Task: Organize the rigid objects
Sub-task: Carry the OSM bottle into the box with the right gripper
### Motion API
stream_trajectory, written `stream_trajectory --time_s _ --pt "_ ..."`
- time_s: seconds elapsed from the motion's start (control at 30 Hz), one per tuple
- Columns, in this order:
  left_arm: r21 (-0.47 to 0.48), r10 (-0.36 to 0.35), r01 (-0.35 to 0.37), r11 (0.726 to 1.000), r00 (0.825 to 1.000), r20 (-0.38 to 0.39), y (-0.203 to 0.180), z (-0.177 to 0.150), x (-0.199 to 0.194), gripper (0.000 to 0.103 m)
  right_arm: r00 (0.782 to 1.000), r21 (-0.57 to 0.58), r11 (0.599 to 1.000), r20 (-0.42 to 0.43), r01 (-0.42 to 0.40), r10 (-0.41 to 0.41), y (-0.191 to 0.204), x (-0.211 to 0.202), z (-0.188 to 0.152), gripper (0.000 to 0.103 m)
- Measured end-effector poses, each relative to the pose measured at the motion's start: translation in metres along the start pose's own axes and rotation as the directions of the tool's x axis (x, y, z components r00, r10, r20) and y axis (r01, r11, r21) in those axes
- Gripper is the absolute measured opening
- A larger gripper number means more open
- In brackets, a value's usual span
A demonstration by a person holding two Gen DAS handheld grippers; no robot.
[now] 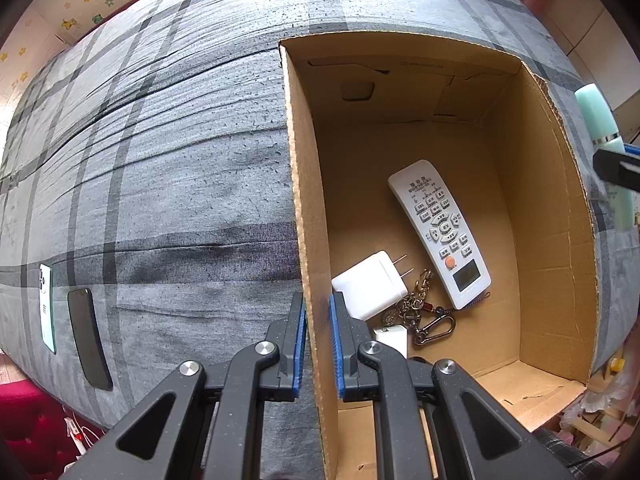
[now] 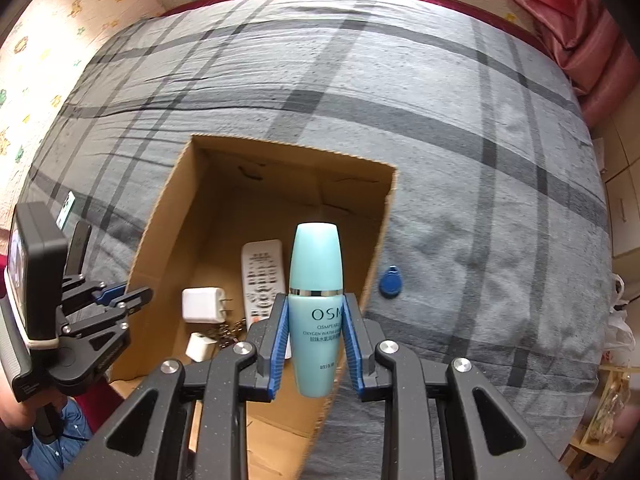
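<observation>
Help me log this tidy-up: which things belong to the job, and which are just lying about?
Job: box, bottle in right tongs, remote, chargers, keychain, blue tag, two phones.
Lying about: pink curtain, bags.

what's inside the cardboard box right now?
Inside the cardboard box: a white remote, a white charger plug, a smaller white adapter and a keychain with carabiner. The left gripper covers the near corner, so anything there is hidden.
</observation>
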State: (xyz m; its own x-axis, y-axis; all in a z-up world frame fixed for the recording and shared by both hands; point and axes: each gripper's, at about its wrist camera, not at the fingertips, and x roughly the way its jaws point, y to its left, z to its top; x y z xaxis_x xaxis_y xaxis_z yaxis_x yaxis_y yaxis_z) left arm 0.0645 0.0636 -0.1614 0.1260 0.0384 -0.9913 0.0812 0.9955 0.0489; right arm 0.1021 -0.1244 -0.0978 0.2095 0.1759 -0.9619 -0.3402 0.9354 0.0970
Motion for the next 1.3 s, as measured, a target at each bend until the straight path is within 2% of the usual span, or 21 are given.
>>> stream_trajectory --time_s 0.73,0.97,1.3 --pt "0.007 -0.011 0.011 1.0 1.0 0.005 0.002 -0.001 0.0 0.012 0.991 -0.106 0.991 -0.119 -0.077 0.064 0.066 0.054 -0.033 0.027" --pt "0.006 -0.011 0.011 1.0 1.0 0.005 0.002 -0.001 0.0 0.012 0.986 -0.12 0.99 -0.157 -0.077 0.058 0.074 0.074 -0.043 0.027" --pt "0.011 -0.007 0.006 1.0 1.0 0.007 0.001 0.001 -0.001 0.012 0.978 -0.084 0.993 -0.2 -0.084 0.066 0.077 0.096 -0.056 0.027"
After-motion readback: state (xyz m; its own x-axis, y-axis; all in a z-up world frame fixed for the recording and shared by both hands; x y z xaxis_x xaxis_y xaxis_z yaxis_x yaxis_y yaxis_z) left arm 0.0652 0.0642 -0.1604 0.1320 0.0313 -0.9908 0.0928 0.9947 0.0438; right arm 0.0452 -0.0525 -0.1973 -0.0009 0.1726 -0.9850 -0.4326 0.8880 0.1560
